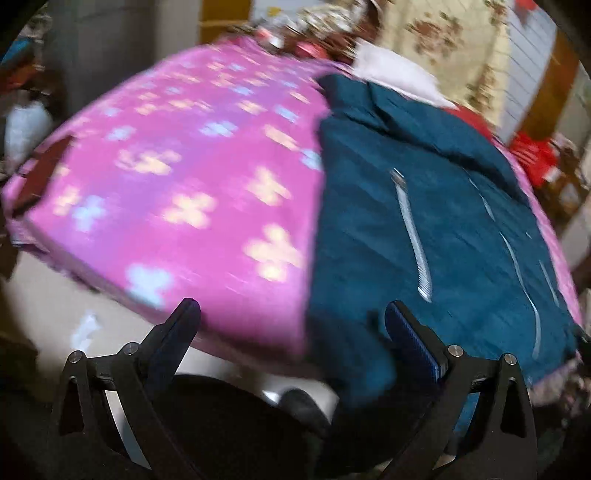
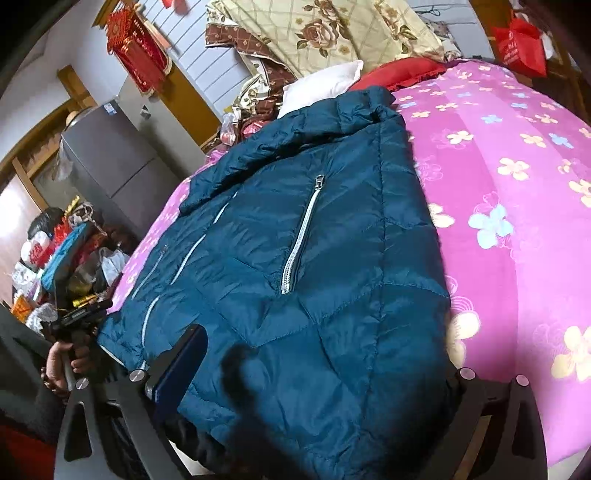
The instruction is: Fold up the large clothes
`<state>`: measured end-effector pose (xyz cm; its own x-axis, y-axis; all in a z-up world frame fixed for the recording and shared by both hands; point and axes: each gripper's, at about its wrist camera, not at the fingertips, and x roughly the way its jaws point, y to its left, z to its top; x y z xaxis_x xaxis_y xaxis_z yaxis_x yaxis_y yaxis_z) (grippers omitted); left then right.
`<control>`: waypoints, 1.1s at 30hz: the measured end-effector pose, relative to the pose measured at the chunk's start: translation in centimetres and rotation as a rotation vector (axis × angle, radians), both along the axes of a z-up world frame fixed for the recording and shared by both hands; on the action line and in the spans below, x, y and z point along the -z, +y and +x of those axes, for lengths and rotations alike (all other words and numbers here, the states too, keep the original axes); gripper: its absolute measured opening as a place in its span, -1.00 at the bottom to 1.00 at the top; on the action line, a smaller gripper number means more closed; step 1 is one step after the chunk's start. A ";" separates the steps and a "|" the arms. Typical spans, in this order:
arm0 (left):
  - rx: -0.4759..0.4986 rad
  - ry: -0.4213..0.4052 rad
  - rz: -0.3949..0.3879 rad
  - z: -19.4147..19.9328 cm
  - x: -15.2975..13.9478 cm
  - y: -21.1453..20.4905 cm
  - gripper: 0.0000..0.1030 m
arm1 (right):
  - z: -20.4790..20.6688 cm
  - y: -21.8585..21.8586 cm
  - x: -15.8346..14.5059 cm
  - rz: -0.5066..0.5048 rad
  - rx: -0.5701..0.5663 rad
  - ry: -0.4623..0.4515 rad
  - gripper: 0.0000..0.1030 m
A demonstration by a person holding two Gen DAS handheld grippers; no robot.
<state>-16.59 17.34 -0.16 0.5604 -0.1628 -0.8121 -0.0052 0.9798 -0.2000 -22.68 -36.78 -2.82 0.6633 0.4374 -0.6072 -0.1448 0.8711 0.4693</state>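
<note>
Your dark teal quilted puffer jacket [image 2: 314, 258] lies spread flat on the bed, over the pink bedsheet with yellow and blue flowers [image 2: 517, 206]. Its collar end points to the head of the bed and its hem hangs a little over the near edge. A white pocket zipper [image 2: 299, 240] runs along the front of the jacket.

Your left tool [image 1: 291, 314] is wide open and holds nothing; its fingers stand apart just over the near edge of the bed, one above the sheet and one at the hem of the jacket. This view is blurred.

Your right tool [image 2: 325, 354] is at the hem of the jacket. One finger [image 2: 188, 350] shows beside the cloth, the other is hidden under it, so you cannot tell if it grips the jacket.

Beyond the jacket collar lie a white pillow [image 2: 325, 83], a red pillow [image 2: 402, 72] and a cream floral quilt [image 2: 325, 33].
</note>
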 end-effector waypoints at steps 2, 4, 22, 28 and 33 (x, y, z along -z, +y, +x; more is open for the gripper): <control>0.021 0.037 -0.042 -0.2 1.1 -0.6 0.95 | 0.0 0.5 0.0 -0.033 0.001 -0.002 1.00; 0.049 0.070 -0.122 -0.6 1.6 -0.9 0.95 | -0.1 0.8 0.0 -0.061 0.001 -0.005 1.00; 0.283 0.014 -0.255 -0.6 0.4 -2.4 0.53 | -0.2 0.7 0.1 -0.041 0.002 -0.009 1.00; 0.294 0.007 -0.278 1.5 0.5 -4.0 0.55 | 0.8 1.0 0.1 0.015 -0.041 -0.011 1.00; 0.279 -0.004 -0.265 0.9 0.4 -3.9 0.57 | 1.3 1.0 0.1 0.021 -0.012 -0.016 1.00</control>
